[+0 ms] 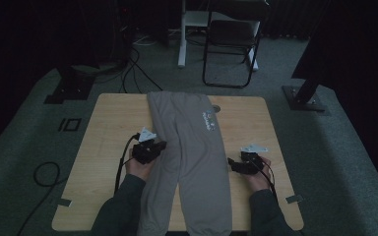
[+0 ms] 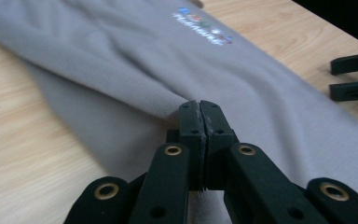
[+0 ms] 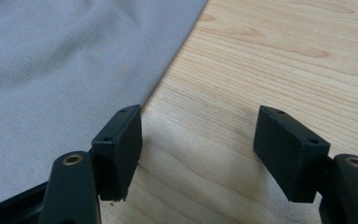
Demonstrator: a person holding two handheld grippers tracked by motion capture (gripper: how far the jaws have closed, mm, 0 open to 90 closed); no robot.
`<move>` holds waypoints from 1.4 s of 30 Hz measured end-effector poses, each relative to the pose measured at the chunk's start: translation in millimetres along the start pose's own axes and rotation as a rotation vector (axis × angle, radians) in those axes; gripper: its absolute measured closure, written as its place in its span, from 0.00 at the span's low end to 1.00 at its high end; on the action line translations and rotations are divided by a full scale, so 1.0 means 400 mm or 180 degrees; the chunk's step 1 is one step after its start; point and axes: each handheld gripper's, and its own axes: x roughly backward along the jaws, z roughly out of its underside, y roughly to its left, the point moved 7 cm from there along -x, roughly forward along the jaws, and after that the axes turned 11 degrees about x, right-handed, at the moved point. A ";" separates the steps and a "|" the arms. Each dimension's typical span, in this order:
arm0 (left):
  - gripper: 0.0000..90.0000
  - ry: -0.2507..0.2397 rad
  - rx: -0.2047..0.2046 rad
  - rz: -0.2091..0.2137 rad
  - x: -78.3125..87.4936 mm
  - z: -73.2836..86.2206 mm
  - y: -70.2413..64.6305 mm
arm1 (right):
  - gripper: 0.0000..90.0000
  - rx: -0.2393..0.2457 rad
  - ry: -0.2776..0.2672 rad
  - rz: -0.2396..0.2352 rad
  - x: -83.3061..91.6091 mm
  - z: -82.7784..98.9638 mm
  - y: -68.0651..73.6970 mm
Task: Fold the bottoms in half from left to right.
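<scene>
Grey jogging trousers (image 1: pixel 192 147) lie lengthwise down the middle of the wooden table (image 1: pixel 113 123), waistband at the far end, with a small printed logo (image 1: pixel 208 118) on the right leg. My left gripper (image 1: pixel 160 146) is at their left edge. In the left gripper view its jaws (image 2: pixel 199 105) are pressed together on a pinched ridge of the grey cloth (image 2: pixel 121 60), which is pulled up from the table. My right gripper (image 1: pixel 231 164) rests by the trousers' right edge. Its jaws (image 3: pixel 198 126) stand wide apart over bare wood (image 3: pixel 284 56), with the cloth edge (image 3: pixel 51 60) just beside the left jaw.
The trouser legs hang over the near table edge between the person's forearms. Bare wood lies on both sides of the garment. A folding chair (image 1: pixel 231 34), stand bases (image 1: pixel 305 101) and cables (image 1: pixel 44 174) sit on the carpet around the table.
</scene>
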 end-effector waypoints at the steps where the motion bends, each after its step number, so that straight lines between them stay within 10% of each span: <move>1: 0.99 0.0012 -0.0011 0.0037 -0.008 -0.004 -0.010 | 0.36 0.0003 -0.0001 -0.0002 0.000 0.000 0.000; 27: 0.98 0.0139 -0.0201 0.0980 -0.202 -0.114 -0.346 | 0.35 0.0013 0.0001 -0.0010 -0.002 -0.001 -0.001; 32: 0.84 0.0262 -0.0141 0.1059 -0.219 -0.099 -0.337 | 0.35 0.0013 0.0003 -0.0009 -0.002 -0.001 -0.001; 42: 0.76 0.0285 -0.0045 0.0585 -0.152 -0.040 -0.146 | 0.44 0.0004 -0.0161 0.0003 0.010 -0.060 0.029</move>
